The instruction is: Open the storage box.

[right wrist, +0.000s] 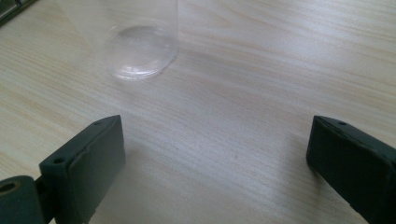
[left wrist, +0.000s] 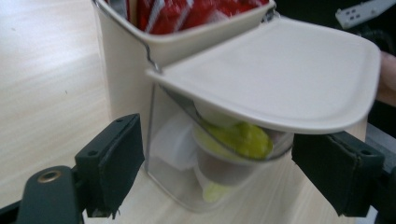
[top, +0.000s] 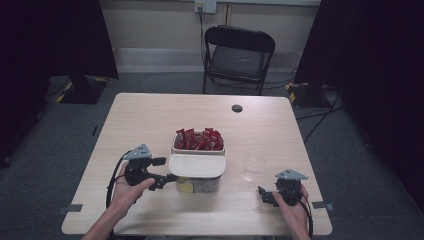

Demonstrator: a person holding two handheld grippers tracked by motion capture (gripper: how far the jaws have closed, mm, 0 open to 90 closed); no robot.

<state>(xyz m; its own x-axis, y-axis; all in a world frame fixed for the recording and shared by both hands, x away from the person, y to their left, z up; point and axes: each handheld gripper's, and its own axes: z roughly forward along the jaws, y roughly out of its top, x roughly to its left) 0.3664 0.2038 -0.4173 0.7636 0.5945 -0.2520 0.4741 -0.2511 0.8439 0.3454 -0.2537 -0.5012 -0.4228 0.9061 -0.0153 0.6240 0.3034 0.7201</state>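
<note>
A clear box (top: pixel 197 185) of small pods stands at the table's middle front, with a cream lid (top: pixel 196 165) lying tilted over its top. Right behind it is a cream box of red packets (top: pixel 198 141). My left gripper (top: pixel 165 172) comes in from the left at the clear box's near corner. In the left gripper view its jaws (left wrist: pixel 217 158) stand apart on either side of the clear box (left wrist: pixel 177 154), under the lid (left wrist: pixel 280 79), and neither pad presses on it. My right gripper (top: pixel 267 194) rests open near the front right, just short of an empty clear glass (top: pixel 252 166). The right gripper view has bare tabletop between the jaws (right wrist: pixel 215 154) and the glass (right wrist: pixel 140 42) ahead.
The wooden table (top: pixel 150 115) has a round black cable hole (top: pixel 237 108) at its far side. A black folding chair (top: pixel 237 55) stands beyond the far edge. Dark curtains hang at both sides of the room.
</note>
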